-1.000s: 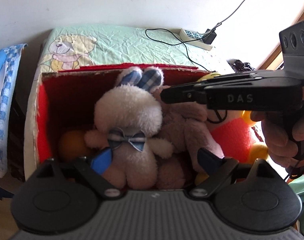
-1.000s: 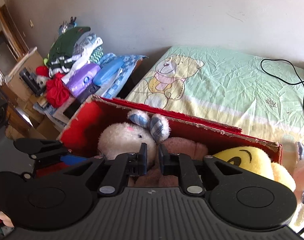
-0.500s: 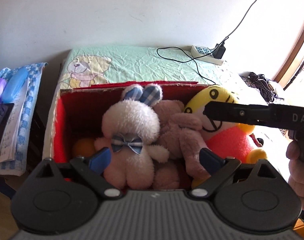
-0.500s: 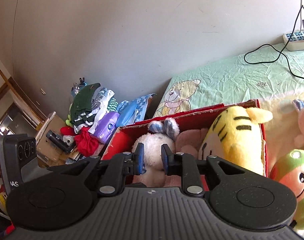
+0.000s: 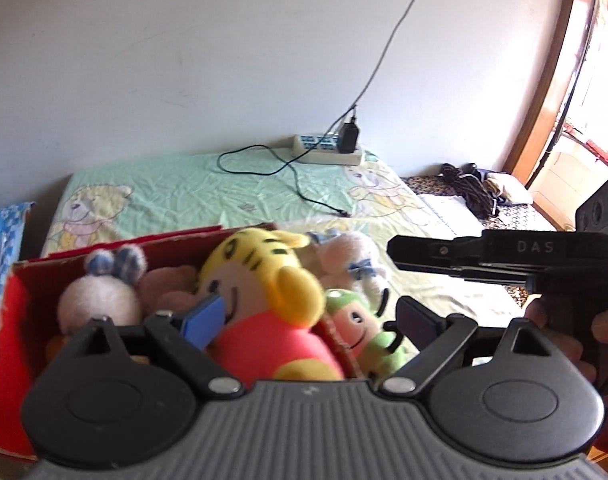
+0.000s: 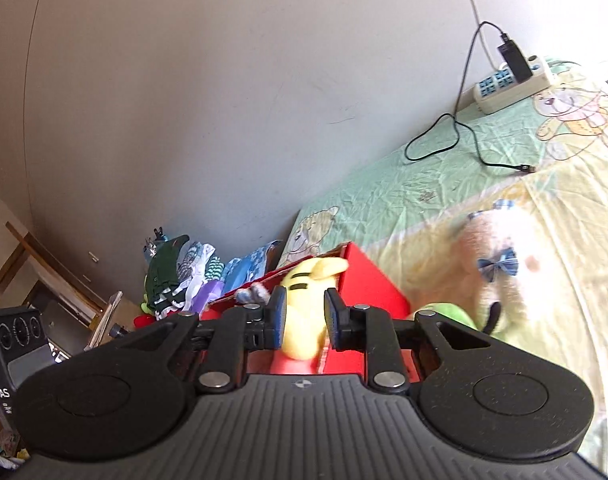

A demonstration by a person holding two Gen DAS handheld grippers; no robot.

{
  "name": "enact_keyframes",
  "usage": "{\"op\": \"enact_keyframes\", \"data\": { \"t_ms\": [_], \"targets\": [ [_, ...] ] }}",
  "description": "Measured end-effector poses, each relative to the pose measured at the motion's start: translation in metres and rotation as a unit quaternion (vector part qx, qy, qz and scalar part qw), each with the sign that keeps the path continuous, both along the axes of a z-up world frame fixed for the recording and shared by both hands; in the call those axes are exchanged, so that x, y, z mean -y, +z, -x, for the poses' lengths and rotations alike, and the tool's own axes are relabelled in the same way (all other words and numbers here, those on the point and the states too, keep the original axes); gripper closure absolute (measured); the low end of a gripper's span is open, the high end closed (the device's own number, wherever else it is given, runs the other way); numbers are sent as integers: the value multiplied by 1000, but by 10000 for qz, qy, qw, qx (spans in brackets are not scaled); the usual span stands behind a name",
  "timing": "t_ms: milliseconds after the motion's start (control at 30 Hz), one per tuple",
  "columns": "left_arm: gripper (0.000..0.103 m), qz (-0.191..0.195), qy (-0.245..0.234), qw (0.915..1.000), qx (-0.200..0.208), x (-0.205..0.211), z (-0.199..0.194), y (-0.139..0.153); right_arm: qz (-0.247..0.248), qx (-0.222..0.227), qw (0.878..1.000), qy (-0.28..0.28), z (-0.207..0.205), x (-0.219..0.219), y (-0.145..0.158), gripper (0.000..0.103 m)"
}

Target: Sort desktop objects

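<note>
Against the pale wall (image 5: pixel 184 60), a bed sheet (image 5: pixel 192 184) printed with cartoon bears covers the surface that carries everything; nothing shows a desk, so it reads as a bed. The red cardboard box (image 5: pixel 12 312) sits at the sheet's near edge and serves as the landmark. Half a second ago both cameras looked down into the box; now both have lifted and swung to its right, which suggests the box's load is settled and the next toys are being sought.

Inside the box lie the yellow tiger plush (image 5: pixel 260 280), leaning on the right wall, a white bunny (image 5: pixel 100 296) to its left, and a brown plush (image 5: pixel 168 284) between them. Just outside the right wall lies a green-capped doll (image 5: pixel 355 320), and beyond it a cream bunny with a blue bow (image 6: pixel 499 256). These two seem still unsorted.

The left tool (image 5: pixel 307 320) is spread wide and empty, above the box's right wall. The right tool (image 6: pixel 304 316) is nearly closed, a slim gap showing, gripping nothing, hovering right of the box.

Behind the box, a power strip (image 5: pixel 327 152) and black cable (image 5: pixel 280 168) rest by the wall. Left of the box, folded clothes (image 6: pixel 184 272) are piled.
</note>
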State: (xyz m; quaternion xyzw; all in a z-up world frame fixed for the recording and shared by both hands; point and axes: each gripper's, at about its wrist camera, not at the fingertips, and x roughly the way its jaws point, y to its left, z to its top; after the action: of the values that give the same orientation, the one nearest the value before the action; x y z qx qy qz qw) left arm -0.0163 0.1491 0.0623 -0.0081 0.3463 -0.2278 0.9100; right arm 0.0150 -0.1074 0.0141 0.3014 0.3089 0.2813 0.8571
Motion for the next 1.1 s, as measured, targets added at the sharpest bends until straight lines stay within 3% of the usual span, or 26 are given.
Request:
{"op": "enact_keyframes", "data": {
  "t_ms": [200, 433, 533, 733, 900, 1100],
  "targets": [
    [14, -36, -302, 9995, -43, 76, -9, -14, 81, -183, 9996, -217, 0, 56, -21, 79],
    [14, -54, -71, 9992, -379, 133, -51, -45, 8, -569, 9975, -421, -27, 109, -51, 78],
    [12, -253, 89, 9990, -353, 151, -70, -60, -4, -697, 9967, -408, -42, 122, -66, 75],
    [11, -559, 537, 9950, -624, 165, -118, -93, -449, -1069, 9927, -324, -76, 135, -95, 70],
    [10, -387, 768, 9909, -1032, 162, -147, -113, -700, -1298, 9888, -237, -108, 133, -114, 59],
    [9, -119, 888, 9854, -1446, 164, -167, -130, -948, -1472, 9844, 145, -142, 125, -129, 57]
  ]
}}
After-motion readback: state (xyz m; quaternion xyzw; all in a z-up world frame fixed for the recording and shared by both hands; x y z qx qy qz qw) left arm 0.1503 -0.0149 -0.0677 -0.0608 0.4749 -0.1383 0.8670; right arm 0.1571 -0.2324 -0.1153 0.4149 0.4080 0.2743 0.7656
